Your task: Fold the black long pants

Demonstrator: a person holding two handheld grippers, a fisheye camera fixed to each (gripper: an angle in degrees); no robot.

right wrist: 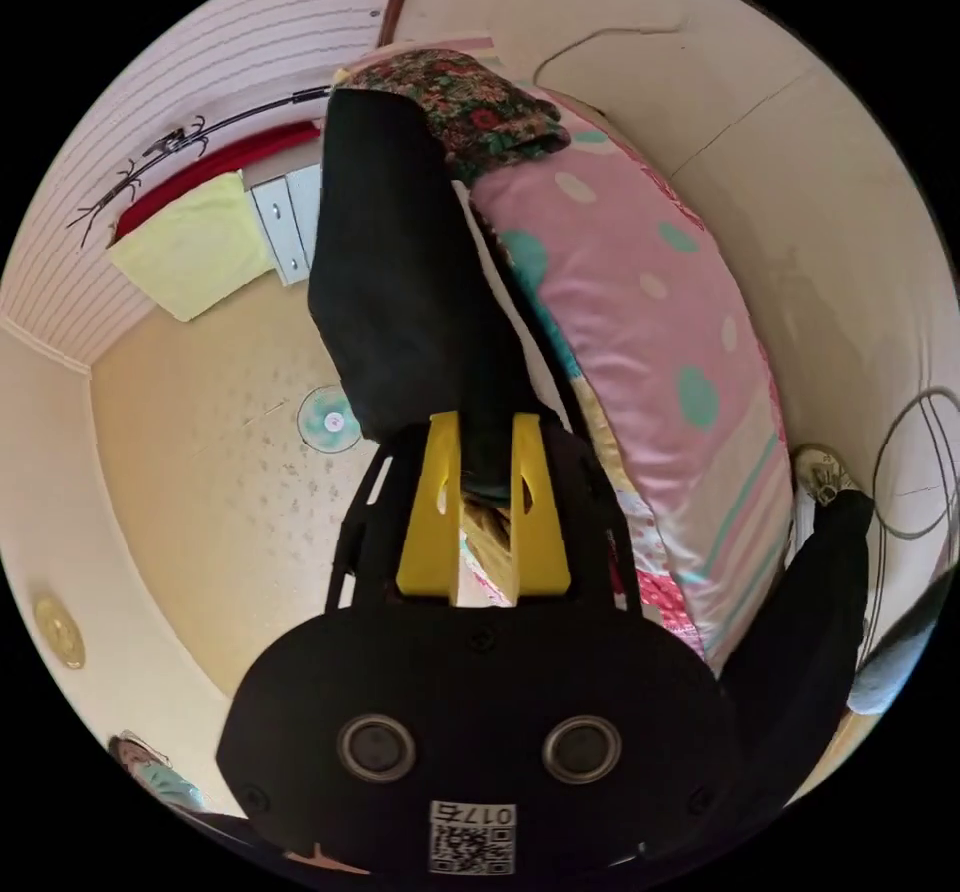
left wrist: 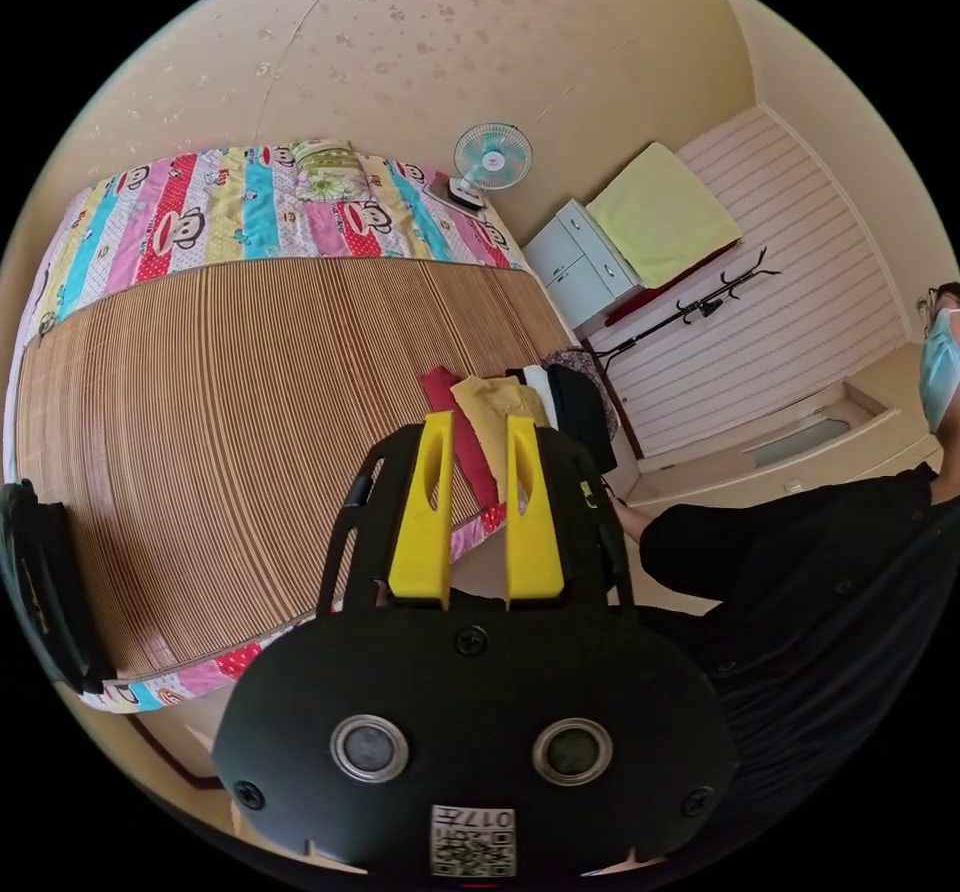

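The black long pants [right wrist: 400, 262] lie on a pile of clothes at the bed's edge, next to a floral cloth [right wrist: 460, 102]. My right gripper [right wrist: 485, 422] has its yellow jaws on one end of the pants, and the black cloth narrows and bunches between the tips. In the left gripper view the pants [left wrist: 580, 412] show as a dark strip beside a white, a mustard [left wrist: 490, 397] and a red cloth [left wrist: 440, 387]. My left gripper [left wrist: 478, 422] hovers over the near bed edge in front of that pile. It is open, with nothing between its jaws.
A bamboo mat [left wrist: 250, 412] covers the bed over a colourful sheet. A dark object [left wrist: 40, 582] sits at the mat's left edge. Beyond the bed are a fan [left wrist: 492, 157], a white cabinet [left wrist: 580, 262] and a coat rack [left wrist: 700, 307]. A person in black [left wrist: 820, 552] is beside the bed.
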